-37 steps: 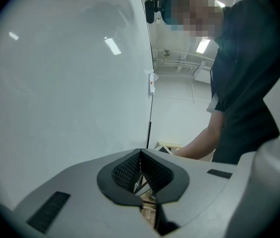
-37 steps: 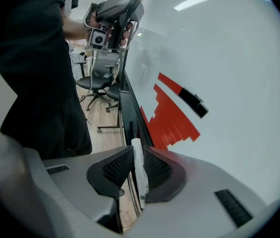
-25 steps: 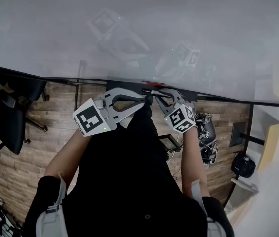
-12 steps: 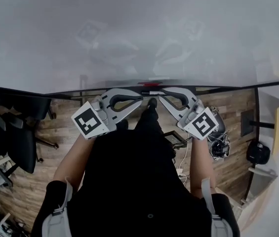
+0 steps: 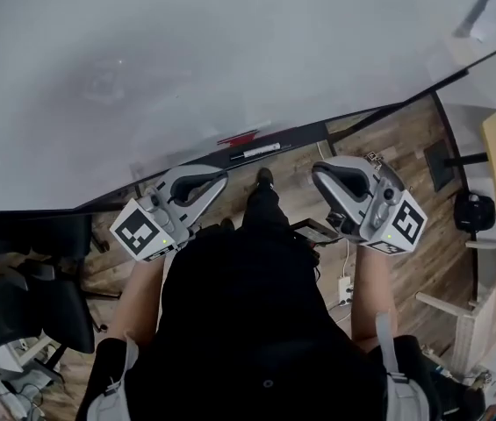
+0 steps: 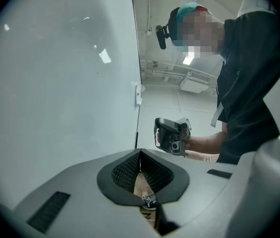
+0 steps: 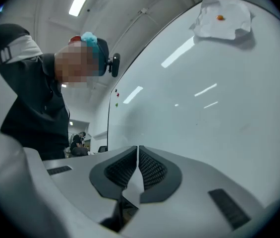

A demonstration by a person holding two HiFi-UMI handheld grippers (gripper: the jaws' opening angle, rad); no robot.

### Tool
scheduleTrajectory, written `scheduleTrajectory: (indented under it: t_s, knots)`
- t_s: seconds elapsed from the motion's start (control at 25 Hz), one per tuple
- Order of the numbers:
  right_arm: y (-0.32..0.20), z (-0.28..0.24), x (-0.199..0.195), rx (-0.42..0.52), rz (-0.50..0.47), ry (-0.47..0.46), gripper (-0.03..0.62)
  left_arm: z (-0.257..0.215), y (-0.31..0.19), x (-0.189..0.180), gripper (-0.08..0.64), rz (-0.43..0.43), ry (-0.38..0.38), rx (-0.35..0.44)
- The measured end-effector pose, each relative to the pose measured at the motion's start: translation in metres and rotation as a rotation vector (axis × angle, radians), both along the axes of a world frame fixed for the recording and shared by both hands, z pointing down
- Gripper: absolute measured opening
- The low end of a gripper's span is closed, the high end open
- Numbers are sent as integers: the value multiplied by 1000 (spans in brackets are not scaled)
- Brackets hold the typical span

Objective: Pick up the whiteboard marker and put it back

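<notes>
white-barrelled whiteboard marker [image 5: 256, 150]: flat on black tray ledge [image 5: 313, 133], 12 o'clock | left gripper [image 5: 221, 176]: jaws together, empty | right gripper [image 5: 318, 172]: likewise, both clear of ledge | probably marker parked, nothing to hold

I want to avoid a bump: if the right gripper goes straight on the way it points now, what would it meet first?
Most likely the whiteboard: its white surface lies straight beyond the shut fingers of the right gripper. How near it is, the picture does not show.
</notes>
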State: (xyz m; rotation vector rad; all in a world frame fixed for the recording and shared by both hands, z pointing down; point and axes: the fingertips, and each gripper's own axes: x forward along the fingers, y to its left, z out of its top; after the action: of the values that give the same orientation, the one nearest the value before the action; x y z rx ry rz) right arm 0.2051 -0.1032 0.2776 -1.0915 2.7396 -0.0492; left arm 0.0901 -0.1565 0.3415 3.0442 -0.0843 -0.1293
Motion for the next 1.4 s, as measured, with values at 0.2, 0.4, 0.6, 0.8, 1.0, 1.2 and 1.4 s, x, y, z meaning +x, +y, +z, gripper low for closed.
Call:
scheduleTrajectory:
  t_s: [0.2,0.4,0.6,0.8,1.0,1.2,1.4]
  knots:
    - [42,10,8,21,51,-56,21,1,23,6,8,59,-19,12]
    - [69,37,17,-2,47,-91,20,9,49,17,6,83,-38,-12]
    - [86,46,32,5,29,-102,20,9,67,35,6,72,-73,5]
    - [107,41,45,28,23,-106,19,0,84,64,6,88,-91,3]
    - [149,56,66,-16,20,-127,18,11,138,112,6,156,-88,-24]
    - [204,68,94,-84,21,-120,18,13,198,155,6,201,-57,-65]
    - [241,81,106,-113,7,-128,18,22,241,161,6,192,-78,-76]
